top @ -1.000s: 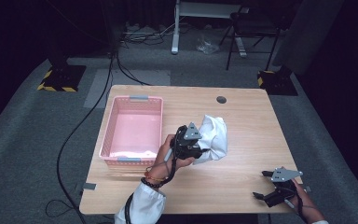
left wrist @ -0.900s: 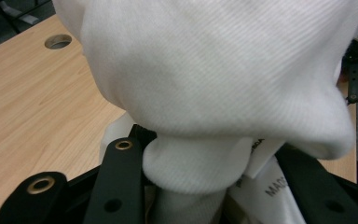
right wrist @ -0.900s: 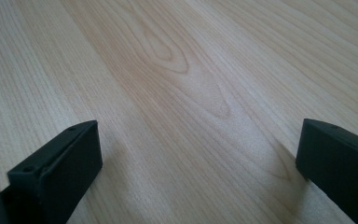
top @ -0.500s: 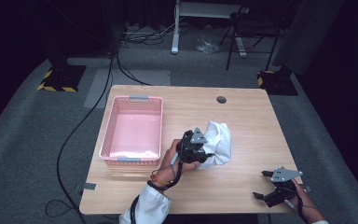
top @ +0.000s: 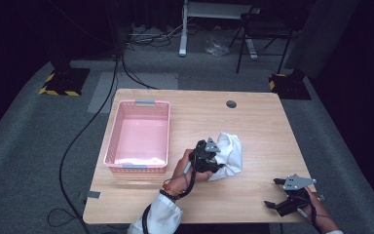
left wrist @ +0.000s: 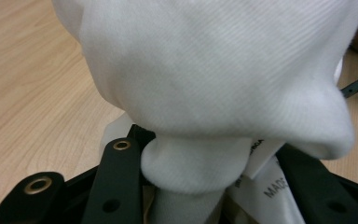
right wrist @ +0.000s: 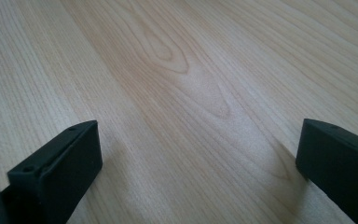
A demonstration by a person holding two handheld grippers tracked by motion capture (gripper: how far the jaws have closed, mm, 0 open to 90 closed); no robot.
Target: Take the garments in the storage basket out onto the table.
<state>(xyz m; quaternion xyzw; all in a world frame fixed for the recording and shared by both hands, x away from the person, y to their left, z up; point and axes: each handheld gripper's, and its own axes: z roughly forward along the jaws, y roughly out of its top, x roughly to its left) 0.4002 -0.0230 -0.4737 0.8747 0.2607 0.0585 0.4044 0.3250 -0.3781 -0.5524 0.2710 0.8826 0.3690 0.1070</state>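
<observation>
A crumpled white cloth (top: 230, 148) is bunched at the middle of the wooden table (top: 258, 122). My left gripper (top: 216, 158) is shut on its near left side. In the left gripper view the cloth (left wrist: 214, 70) bulges over both black jaws, with a fold and a printed label pinched at my left gripper (left wrist: 205, 186). My right gripper (top: 271, 192) stands open close to the table's front right corner, well apart from the cloth. In the right gripper view my right gripper (right wrist: 198, 163) has bare wood between its wide-spread jaws.
A pink plastic basket (top: 111, 141) stands on the left half of the table, left of the cloth, with a pale flat layer on its floor. A round cable hole (top: 231, 104) sits near the far edge. Black cables run across the carpet at the left.
My left gripper has moved a little to the right and toward the near edge, dragging the white cloth with it. The right gripper has stayed in place.
</observation>
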